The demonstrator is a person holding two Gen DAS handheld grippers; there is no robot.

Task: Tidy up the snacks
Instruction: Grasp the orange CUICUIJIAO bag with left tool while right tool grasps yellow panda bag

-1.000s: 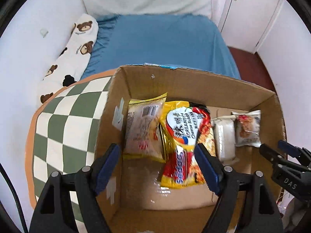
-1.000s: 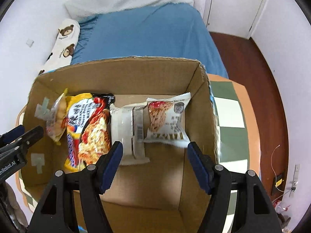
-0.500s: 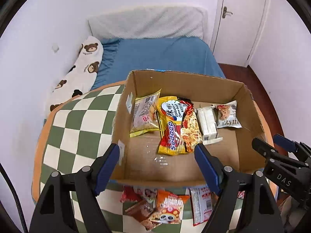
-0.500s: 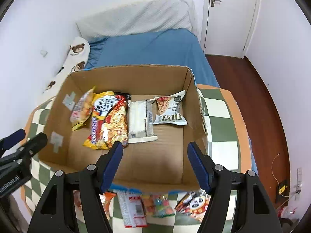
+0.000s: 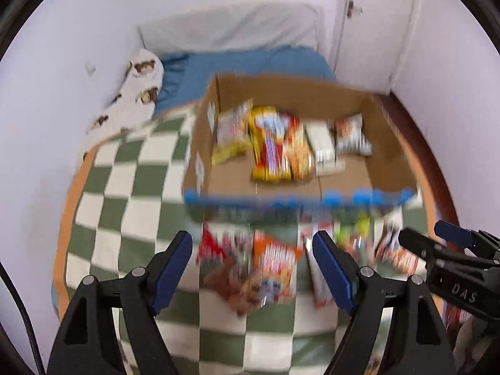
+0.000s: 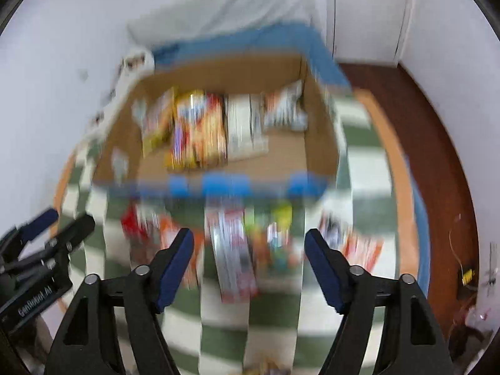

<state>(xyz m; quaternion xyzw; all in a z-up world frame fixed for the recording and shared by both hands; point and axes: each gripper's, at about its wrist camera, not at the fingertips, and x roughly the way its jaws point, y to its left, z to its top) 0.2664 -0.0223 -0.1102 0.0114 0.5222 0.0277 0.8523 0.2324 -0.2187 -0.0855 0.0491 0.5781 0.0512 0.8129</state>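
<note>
Both views are motion-blurred. An open cardboard box point(image 5: 387, 168) point(image 6: 322, 143) stands on a green-and-white checkered table point(image 5: 131, 193) point(image 6: 359, 168) and holds several snack packets point(image 5: 278, 147) point(image 6: 200, 131) in a row. More loose snack packets point(image 5: 265, 265) point(image 6: 231, 250) lie on the table in front of the box. My left gripper point(image 5: 253, 262) is open and empty above the loose packets. My right gripper point(image 6: 250, 259) is open and empty, also above loose packets. Each gripper shows at the edge of the other's view.
A bed with a blue sheet point(image 5: 237, 65) and a bear-print pillow point(image 5: 137, 93) lies behind the table. A white door point(image 5: 372, 28) and dark red floor point(image 6: 415, 131) are at the right. The table has an orange rim point(image 5: 62, 225).
Both grippers have pulled back and up from inside the box, so the loose packets in front of it have come into view. Both stay open and empty.
</note>
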